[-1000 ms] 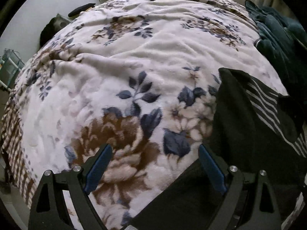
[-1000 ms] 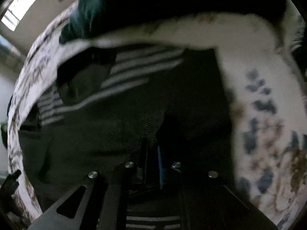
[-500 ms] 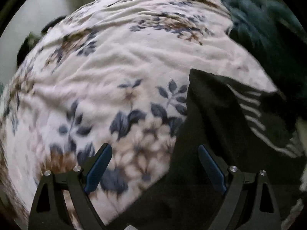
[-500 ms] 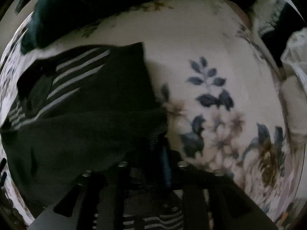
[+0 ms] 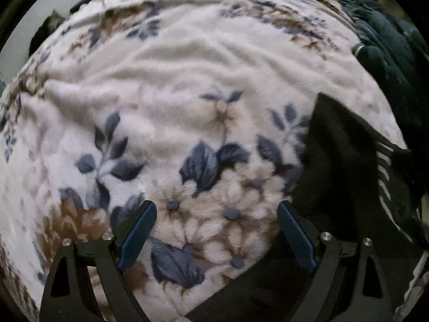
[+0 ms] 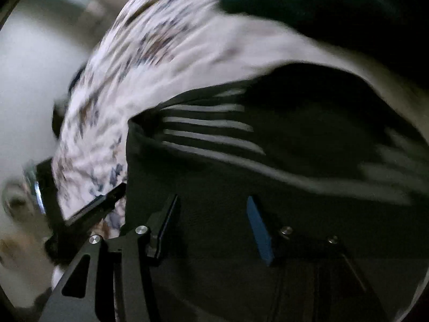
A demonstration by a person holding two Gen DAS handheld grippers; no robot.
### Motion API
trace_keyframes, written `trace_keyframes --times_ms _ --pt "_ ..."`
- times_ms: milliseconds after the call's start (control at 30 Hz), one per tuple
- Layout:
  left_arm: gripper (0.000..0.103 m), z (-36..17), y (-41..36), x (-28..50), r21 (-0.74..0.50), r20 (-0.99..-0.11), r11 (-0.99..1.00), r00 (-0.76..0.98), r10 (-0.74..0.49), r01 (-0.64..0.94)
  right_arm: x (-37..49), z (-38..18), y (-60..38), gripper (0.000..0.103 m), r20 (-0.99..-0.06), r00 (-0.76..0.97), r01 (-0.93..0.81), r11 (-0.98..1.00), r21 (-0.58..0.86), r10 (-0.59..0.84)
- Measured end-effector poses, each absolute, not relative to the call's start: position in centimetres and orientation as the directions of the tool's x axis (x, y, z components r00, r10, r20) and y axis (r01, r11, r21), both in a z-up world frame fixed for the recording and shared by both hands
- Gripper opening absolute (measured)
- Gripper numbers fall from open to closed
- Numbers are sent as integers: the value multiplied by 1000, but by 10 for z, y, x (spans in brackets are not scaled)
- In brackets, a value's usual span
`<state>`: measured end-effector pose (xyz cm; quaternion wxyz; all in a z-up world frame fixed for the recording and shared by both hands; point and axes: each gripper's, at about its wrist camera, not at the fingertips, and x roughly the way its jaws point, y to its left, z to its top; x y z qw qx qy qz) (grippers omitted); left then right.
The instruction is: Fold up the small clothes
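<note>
A black garment with white stripes (image 5: 346, 166) lies flat on the floral blanket (image 5: 187, 80), on the right of the left wrist view. My left gripper (image 5: 217, 209) hangs wide open over the blanket with nothing between its fingers. Its right finger (image 5: 292, 230) sits at the garment's left edge. In the blurred right wrist view the same garment (image 6: 281, 166) fills the lower half. My right gripper (image 6: 211, 201) is above it with its jaws opening. Its pads press on nothing and the cloth lies beneath them.
A heap of dark green clothing (image 5: 388, 53) lies along the far right of the bed, also at the top of the right wrist view (image 6: 308, 2). A pale wall (image 6: 32, 80) stands beyond the bed's left edge. Open blanket spreads left of the garment.
My right gripper let go of the garment's fold, its jaws parted, and it swung fast across the garment. My left gripper sank closer to the blanket beside the garment's edge.
</note>
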<state>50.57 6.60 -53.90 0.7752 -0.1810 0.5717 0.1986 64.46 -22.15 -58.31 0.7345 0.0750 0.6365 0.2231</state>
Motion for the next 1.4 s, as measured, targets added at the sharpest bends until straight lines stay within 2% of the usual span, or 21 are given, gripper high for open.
trace_keyframes --times_ms 167,200,233,267,433,600,667,767,867,900,1033,1133,1267,1333,1400 --pt "92 -548 66 503 -58 -957 859 273 98 -509 683 -613 -157 54 -912 5 -359 852 381 410" --pt "92 -548 65 503 -56 -956 861 275 99 -506 684 -618 -152 46 -906 -10 -368 841 396 422" --pt "92 -549 64 503 -55 -956 863 277 100 -503 685 -622 -150 32 -894 -16 -374 827 420 447" --pt "92 -549 64 502 -55 -955 864 279 101 -500 686 -620 -150 3 -887 0 -375 822 429 462" --pt "92 -551 64 504 -56 -956 864 276 98 -500 694 -617 -164 2 -902 112 -333 871 360 416" --pt "92 -550 68 505 -54 -956 871 276 95 -489 702 -624 -171 2 -933 146 -310 911 272 328" --pt "92 -542 68 498 -73 -952 869 294 86 -489 704 -625 -169 3 -937 123 -304 911 279 328" --pt "92 -530 67 480 -104 -944 867 323 68 -488 707 -613 -171 9 -924 94 -275 901 334 371" --pt "92 -532 56 467 -36 -949 894 295 109 -447 694 -596 -184 39 -890 101 -248 878 410 444" --pt "92 -539 52 463 24 -953 904 264 150 -428 688 -592 -190 41 -886 103 -233 877 421 453" --pt "92 -552 60 454 14 -963 897 234 131 -442 649 -596 -212 41 -918 103 -203 912 357 382" --pt "92 -544 61 455 16 -959 900 248 138 -436 616 -626 -227 41 -978 55 -208 960 187 202" --pt "92 -521 52 451 10 -946 916 292 139 -402 590 -625 -257 42 -962 95 -131 961 243 256" --pt "92 -504 40 444 8 -937 930 322 136 -367 577 -609 -276 60 -954 138 -63 964 259 266" --pt "92 -490 25 435 15 -934 944 333 131 -330 556 -589 -299 84 -946 182 2 962 273 268"
